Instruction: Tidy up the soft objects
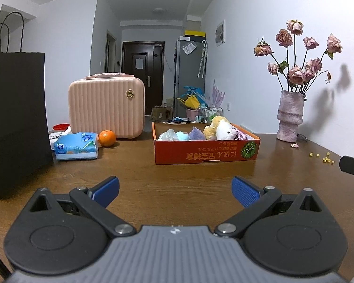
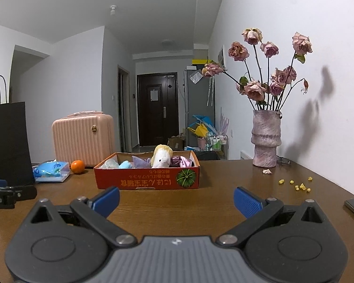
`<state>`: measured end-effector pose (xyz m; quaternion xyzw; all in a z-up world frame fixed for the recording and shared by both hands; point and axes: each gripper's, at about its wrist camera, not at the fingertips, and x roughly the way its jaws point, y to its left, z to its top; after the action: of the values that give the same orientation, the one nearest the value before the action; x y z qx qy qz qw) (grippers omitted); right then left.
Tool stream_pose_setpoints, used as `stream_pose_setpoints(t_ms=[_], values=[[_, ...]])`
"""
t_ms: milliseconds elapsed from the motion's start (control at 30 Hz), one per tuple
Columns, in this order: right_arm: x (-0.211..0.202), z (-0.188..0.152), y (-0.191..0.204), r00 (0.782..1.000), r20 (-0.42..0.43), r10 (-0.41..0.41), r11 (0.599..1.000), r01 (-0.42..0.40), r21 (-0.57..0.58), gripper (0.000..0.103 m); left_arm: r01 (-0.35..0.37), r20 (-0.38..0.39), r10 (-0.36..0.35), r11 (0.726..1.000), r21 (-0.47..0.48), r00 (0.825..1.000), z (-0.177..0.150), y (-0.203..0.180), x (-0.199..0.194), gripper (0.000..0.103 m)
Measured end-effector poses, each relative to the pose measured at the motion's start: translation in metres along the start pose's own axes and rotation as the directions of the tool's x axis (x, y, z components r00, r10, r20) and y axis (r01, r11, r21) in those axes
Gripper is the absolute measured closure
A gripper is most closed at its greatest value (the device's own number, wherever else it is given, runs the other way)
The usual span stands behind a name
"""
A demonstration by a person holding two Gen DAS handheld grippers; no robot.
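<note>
A red cardboard box (image 1: 206, 152) (image 2: 146, 176) sits on the brown table and holds several soft toys: a white plush (image 1: 225, 131) (image 2: 161, 159), a yellow one (image 1: 216, 123), a purple one (image 1: 197, 134) (image 2: 140, 161), light blue ones (image 1: 175, 135) (image 2: 125, 164) and a shiny pink piece (image 2: 183, 161). My left gripper (image 1: 175, 192) hovers open over the table in front of the box, nothing between its blue pads. My right gripper (image 2: 176, 200) is open too, just short of the box's front wall.
A black paper bag (image 1: 14, 122) (image 2: 7, 141) stands at the left. Beside it lie a blue tissue pack (image 1: 76, 146) (image 2: 52, 171), an orange (image 1: 107, 138) (image 2: 77, 166) and a pink case (image 1: 106, 105) (image 2: 82, 138). A vase of dried roses (image 1: 290, 115) (image 2: 266, 138) and yellow crumbs (image 2: 297, 185) are at right.
</note>
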<state>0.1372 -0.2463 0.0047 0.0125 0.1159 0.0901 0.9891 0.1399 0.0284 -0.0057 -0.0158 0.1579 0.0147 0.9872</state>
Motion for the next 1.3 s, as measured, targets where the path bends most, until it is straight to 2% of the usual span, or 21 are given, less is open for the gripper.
stream_pose_setpoints(t_ms=[1300], values=[[-0.0008,0.0014,0.0020,1.000,0.004,0.006,1.000,-0.006,-0.004,0.000,0.013,-0.003,-0.013,1.000,-0.013,1.000,-0.0016,0.0027,-0.0008,0.000]])
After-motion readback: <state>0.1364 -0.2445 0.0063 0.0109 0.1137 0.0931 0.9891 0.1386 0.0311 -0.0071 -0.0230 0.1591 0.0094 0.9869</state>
